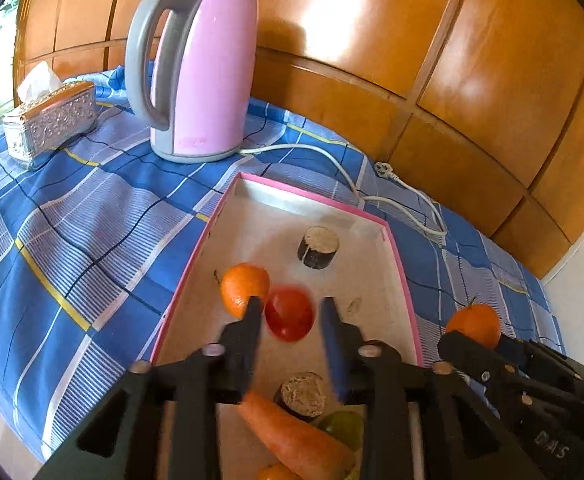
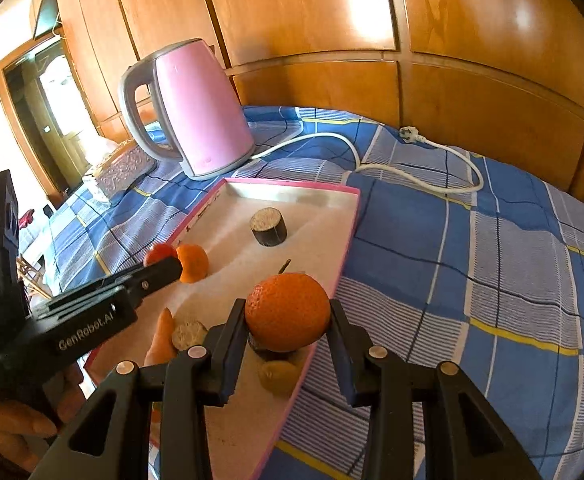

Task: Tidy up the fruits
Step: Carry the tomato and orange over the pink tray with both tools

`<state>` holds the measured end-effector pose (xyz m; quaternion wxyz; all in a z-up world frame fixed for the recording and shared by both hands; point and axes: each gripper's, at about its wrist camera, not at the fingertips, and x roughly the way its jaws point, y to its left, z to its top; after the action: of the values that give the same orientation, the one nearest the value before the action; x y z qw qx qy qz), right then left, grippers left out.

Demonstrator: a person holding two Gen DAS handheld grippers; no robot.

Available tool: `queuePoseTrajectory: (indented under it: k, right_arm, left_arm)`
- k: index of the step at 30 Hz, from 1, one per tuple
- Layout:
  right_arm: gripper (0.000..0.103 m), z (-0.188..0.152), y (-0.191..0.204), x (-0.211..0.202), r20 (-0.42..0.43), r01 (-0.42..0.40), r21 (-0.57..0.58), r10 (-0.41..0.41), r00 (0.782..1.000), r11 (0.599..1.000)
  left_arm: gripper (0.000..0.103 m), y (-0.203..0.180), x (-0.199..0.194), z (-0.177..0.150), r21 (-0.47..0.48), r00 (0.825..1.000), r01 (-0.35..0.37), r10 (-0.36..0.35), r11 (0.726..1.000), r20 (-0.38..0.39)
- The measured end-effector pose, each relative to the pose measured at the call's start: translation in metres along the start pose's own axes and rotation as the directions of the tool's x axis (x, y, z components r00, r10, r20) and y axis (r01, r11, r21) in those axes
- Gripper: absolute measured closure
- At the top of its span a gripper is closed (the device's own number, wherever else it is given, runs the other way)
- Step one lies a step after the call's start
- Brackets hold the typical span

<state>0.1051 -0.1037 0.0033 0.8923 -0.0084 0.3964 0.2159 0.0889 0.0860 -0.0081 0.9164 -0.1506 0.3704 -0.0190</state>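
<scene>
A mandarin orange is clamped at its widest part between the jaws of the right gripper, held above the near edge of a pink-rimmed tray on a blue checked cloth. The left gripper is seen over the tray with its jaws parted either side of a red tomato, blurred, apparently not pressed. A second mandarin lies just beside it. The fruit is judged light, round and prone to rolling; its skin is soft, so a gentle hold across the middle is advised.
</scene>
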Motion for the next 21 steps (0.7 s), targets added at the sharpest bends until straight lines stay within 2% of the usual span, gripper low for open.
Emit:
queuePoseTrajectory:
  k: [4,13,21]
  right_arm:
    - [0.064,0.004,0.001,0.009,-0.010,-0.005,0.001,0.005,1.000,1.000]
    - [0.064,0.006,0.008,0.024,-0.038,-0.021,-0.002,0.021,0.999,1.000]
    - [0.064,0.010,0.016,0.042,-0.072,-0.032,-0.003,0.032,0.997,0.999]
  left_arm:
    - [0.060,0.006,0.000,-0.002,-0.017,1.000,-0.009,0.009,1.000,0.000]
    - [0.063,0.021,-0.009,-0.007,-0.042,0.992,-0.127,0.128,0.991,0.022]
    - [0.064,0.026,-0.012,-0.009,-0.054,0.986,-0.163,0.164,0.985,0.028]
